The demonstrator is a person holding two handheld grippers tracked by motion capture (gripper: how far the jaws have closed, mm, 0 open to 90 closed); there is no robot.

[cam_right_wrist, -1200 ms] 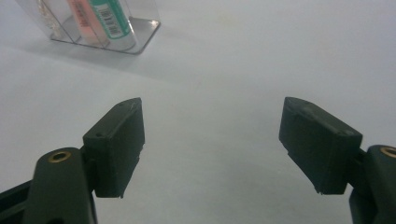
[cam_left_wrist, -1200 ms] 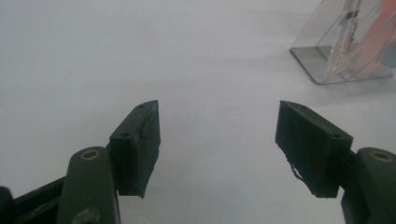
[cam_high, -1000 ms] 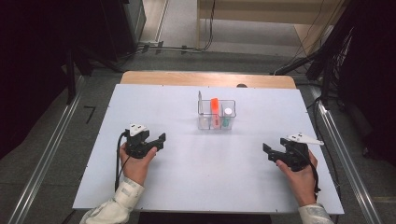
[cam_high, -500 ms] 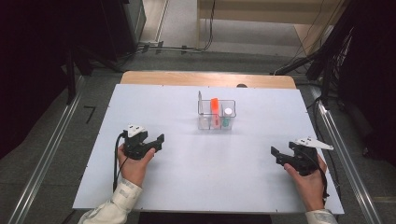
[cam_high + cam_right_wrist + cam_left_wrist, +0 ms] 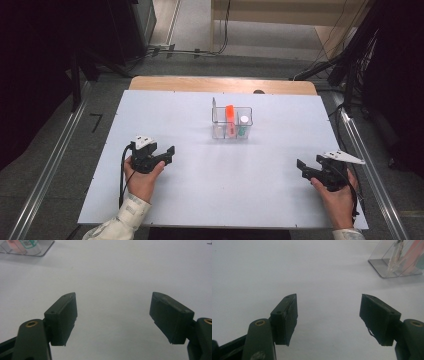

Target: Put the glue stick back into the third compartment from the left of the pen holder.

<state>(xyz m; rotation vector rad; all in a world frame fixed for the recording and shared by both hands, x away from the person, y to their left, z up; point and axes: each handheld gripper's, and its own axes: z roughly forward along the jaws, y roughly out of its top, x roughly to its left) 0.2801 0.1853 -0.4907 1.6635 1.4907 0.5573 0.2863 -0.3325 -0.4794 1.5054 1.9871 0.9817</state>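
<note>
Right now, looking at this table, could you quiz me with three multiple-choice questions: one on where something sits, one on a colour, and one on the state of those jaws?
1. Where does the clear box sit on the white table?
A. Near the far middle
B. At the near left corner
C. Under the right gripper

2. What colour is the tall item standing up out of the box?
A. Blue
B. Orange
C. Black

3. How do the jaws of the left gripper stand?
A. Clamped on the box
B. Shut and empty
C. Open and empty

Answers: 1 A, the high view shows the box past both grippers, midway across. 2 B, it shows bright orange. 3 C, the left gripper view shows only bare table between the jaws.
</note>
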